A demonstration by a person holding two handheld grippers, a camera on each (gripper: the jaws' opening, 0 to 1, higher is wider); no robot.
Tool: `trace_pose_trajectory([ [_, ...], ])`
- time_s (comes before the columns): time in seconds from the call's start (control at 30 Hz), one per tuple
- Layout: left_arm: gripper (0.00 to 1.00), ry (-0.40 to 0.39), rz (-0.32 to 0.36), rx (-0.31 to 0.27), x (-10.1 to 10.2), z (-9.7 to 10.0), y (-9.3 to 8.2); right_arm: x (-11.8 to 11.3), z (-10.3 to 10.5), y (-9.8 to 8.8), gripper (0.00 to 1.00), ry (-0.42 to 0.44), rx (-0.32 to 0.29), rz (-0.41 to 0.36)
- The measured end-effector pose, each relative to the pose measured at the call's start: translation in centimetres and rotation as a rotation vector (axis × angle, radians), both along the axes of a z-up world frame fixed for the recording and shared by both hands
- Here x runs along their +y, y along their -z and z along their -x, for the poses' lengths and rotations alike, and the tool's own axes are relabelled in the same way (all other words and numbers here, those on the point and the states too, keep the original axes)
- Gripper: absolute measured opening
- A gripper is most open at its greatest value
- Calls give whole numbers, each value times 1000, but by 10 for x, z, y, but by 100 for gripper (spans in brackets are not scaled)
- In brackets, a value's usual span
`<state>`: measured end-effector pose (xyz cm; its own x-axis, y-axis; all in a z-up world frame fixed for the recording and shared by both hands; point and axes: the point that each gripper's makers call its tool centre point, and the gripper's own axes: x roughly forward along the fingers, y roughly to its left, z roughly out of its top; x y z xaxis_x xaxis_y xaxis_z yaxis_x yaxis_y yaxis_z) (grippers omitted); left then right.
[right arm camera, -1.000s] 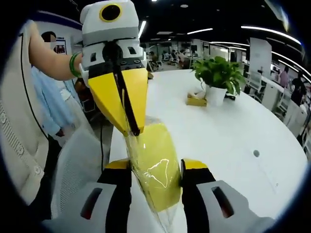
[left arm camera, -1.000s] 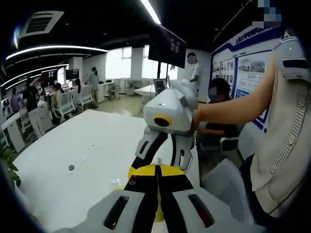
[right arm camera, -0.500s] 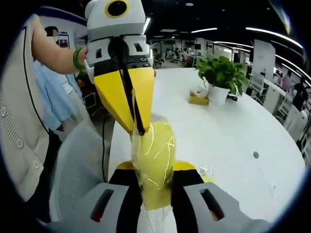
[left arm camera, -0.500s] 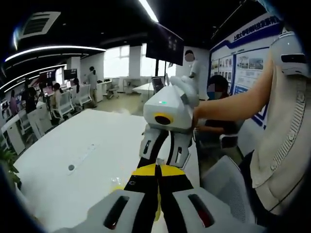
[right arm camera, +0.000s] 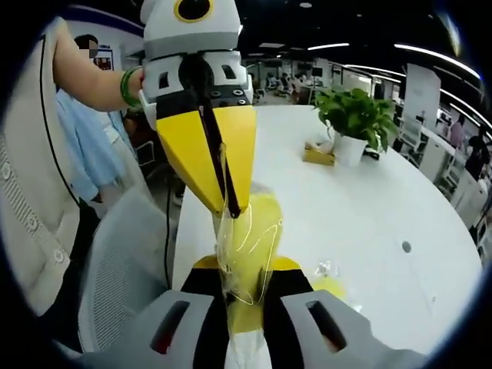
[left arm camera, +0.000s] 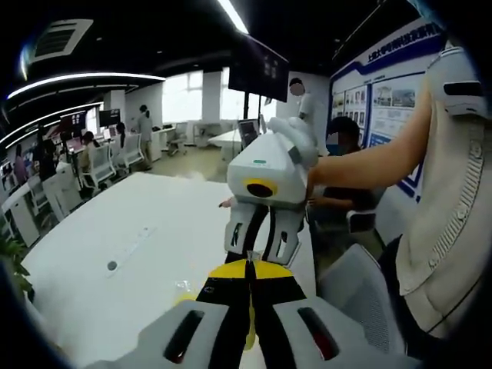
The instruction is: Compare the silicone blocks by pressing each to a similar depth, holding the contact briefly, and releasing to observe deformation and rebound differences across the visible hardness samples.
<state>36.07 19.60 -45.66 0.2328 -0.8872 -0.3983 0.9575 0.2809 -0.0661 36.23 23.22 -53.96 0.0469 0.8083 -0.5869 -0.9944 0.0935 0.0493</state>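
Yellow silicone block in clear wrap is pinched between our right gripper; our left gripper is closed on the wrap's top, above the white table edge.

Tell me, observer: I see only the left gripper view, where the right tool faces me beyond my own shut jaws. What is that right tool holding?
Observer: In the right gripper view, the right tool squeezes a yellow silicone block, wrapped in clear film, between its jaws.
Operator: And what are my own jaws closed on?
Observer: The left tool pinches the film at the block's upper end, its yellow jaws shut.
Operator: What stands on the table behind the block?
Observer: A potted plant stands on the white table, with a small yellow box beside its pot.
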Motion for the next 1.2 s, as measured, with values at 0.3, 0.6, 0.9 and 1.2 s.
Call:
trace_pose_trajectory([
  [0.3, 0, 2, -4, 1, -1, 1, 1, 0, 1, 1, 6, -2, 5, 1],
  [0.6, 0, 2, -7, -3, 0, 0, 2, 1, -1, 1, 6, -1, -5, 1],
  [0.9, 0, 4, -11, -7, 1, 1, 2, 1, 1, 2, 7, 6, 17, 1],
  [1.2, 0, 6, -13, -9, 1, 2, 2, 1, 1, 2, 9, 10, 8, -1],
])
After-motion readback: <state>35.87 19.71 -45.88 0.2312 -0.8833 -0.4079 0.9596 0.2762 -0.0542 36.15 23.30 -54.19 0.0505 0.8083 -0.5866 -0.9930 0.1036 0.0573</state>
